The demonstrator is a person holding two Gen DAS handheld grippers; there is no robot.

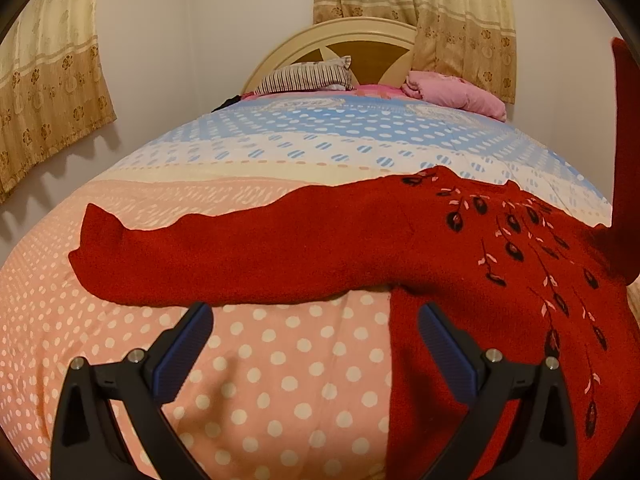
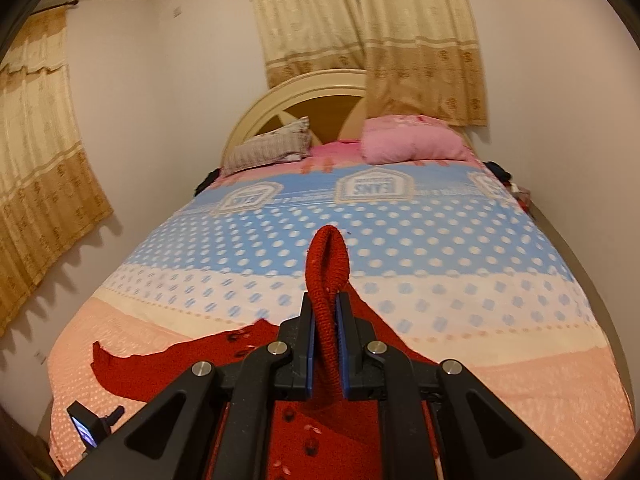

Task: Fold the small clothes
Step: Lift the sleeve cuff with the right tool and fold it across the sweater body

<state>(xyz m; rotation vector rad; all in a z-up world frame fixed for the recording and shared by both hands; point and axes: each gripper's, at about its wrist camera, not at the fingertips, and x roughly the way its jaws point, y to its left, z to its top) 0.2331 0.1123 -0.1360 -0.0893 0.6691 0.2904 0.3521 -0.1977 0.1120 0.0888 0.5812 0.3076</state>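
A red sweater [image 1: 460, 240] with dark flower embroidery is lying spread on a polka-dot bedspread [image 1: 280, 360], one sleeve stretching out to the left. The left gripper [image 1: 314, 344] is hovering over the bedspread beside the sweater, jaws spread and empty. The right gripper [image 2: 325, 336] is pinching the other sleeve [image 2: 328, 264], lifting it above the bed

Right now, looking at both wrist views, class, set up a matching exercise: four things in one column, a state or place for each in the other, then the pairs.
Things:
1. left claw
2. right claw
3. striped pillow
4. pink bundle

States or places:
A. shut on the red sweater's sleeve
B. by the headboard, left side
C. open, holding nothing
D. under the curtain, right side

Pairs: 1-C, 2-A, 3-B, 4-D
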